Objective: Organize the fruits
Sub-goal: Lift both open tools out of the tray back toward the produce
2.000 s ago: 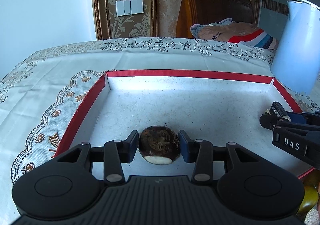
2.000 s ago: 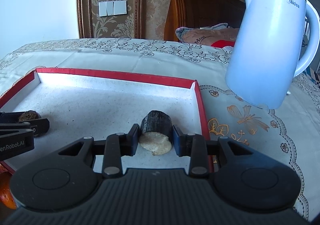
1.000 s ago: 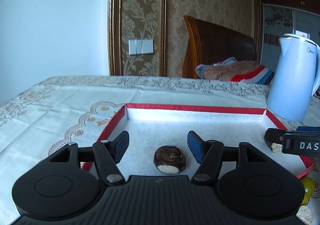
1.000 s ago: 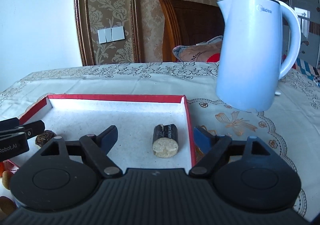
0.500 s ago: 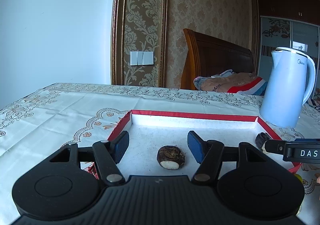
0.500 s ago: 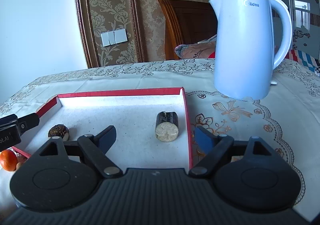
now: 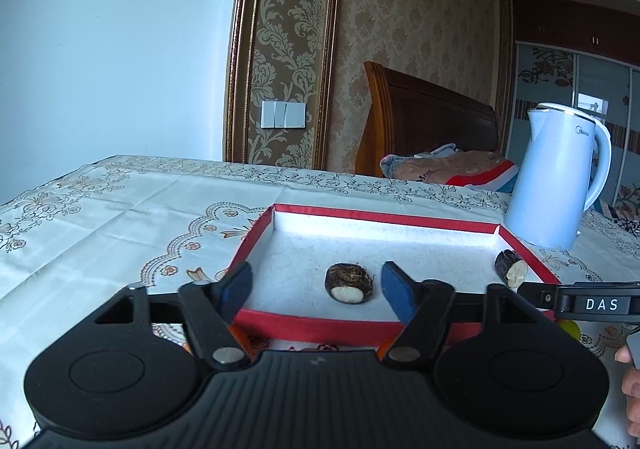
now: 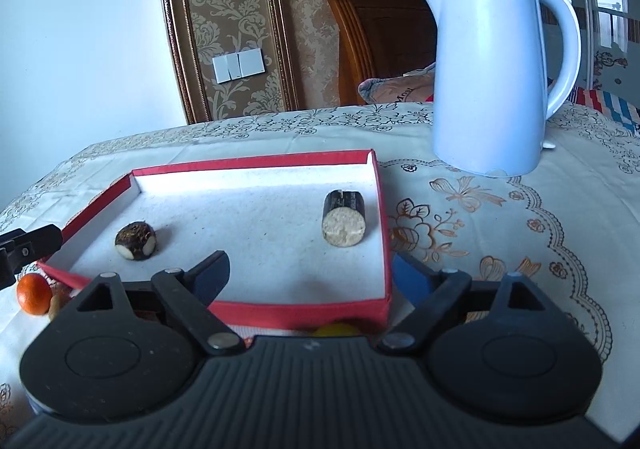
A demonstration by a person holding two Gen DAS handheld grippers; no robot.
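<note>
Both the left gripper (image 7: 316, 283) and right gripper (image 8: 310, 275) spread wide, empty, near the red tray (image 8: 256, 163) holding a round root (image 8: 135, 240) and, well apart, a cut stalk (image 8: 344, 218).

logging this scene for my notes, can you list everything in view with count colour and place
tray: 1, red rim, white inside, on the tablecloth
water chestnut: 1, dark brown with pale cut spots, left part of the tray
sugarcane piece: 1, dark skin, pale cut face, right part of the tray
orange fruit: 1, orange, on the cloth outside the tray's near left corner
yellow fruit: 1, yellow, mostly hidden in front of the tray
kettle: 1, white, right of the tray
tablecloth: 1, cream with brown pattern
left gripper: 1, black, blue pads, jaws open
right gripper: 1, black, jaws open
</note>
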